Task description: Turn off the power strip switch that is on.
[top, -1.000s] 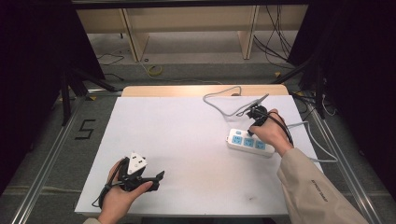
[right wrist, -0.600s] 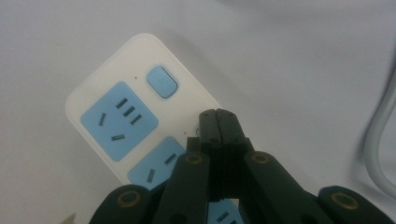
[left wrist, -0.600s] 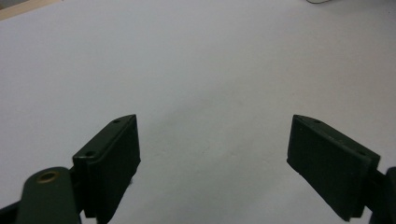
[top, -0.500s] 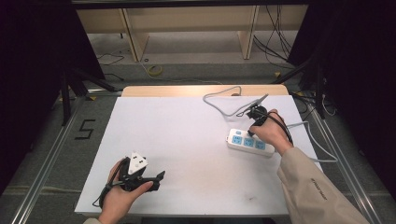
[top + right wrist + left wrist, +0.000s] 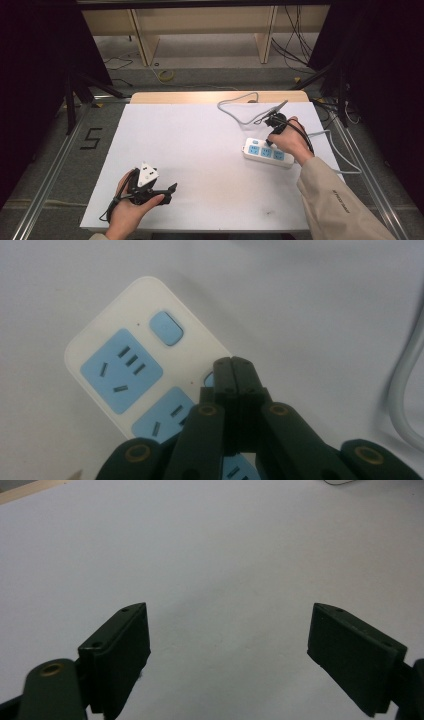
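On tabletop (image 5: 200, 150), right side: white power strip (image 5: 269, 153) with blue sockets is lying flat, grey cord (image 5: 240, 107) trailing behind it.
Risk: strip could be skidded or tipped if pressed off-centre; tips could slip off the small switch (image 5: 167, 328).
Right hand-held gripper (image 5: 234, 362): jaws closed together, nothing held, tips seen over the strip beside a blue button; contact can't be told.
Left hand-held gripper (image 5: 227, 640): jaws wide apart, empty, above bare tabletop, well apart from strip.

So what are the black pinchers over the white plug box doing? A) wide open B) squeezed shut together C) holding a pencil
B: in the right gripper view the right gripper has its two black jaws pressed flat together, empty, just above the power strip.
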Tool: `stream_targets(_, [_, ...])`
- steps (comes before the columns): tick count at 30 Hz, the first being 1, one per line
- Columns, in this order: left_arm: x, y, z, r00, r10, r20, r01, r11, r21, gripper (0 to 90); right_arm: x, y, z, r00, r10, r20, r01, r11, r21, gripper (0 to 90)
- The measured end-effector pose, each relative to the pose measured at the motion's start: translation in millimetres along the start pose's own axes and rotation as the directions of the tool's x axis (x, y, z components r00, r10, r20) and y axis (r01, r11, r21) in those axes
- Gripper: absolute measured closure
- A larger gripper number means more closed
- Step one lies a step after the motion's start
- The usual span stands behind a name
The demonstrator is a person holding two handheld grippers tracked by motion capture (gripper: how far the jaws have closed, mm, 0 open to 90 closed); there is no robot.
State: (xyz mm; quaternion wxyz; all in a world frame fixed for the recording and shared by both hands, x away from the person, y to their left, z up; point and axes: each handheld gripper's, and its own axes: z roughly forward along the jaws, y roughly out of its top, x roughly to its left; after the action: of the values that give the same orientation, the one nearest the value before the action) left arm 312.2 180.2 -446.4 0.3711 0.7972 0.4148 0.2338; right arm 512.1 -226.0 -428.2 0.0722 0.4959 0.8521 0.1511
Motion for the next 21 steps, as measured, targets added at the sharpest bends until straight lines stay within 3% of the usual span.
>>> stream_targets(21, [-0.1,0.4,-1.5,1.0000,0.007,-0.006,-0.007,1.0000,-0.001,16.8,5.3,2.6,1.1,0.9998,-0.012,0.016,0.012,1.000,0.006,90.0])
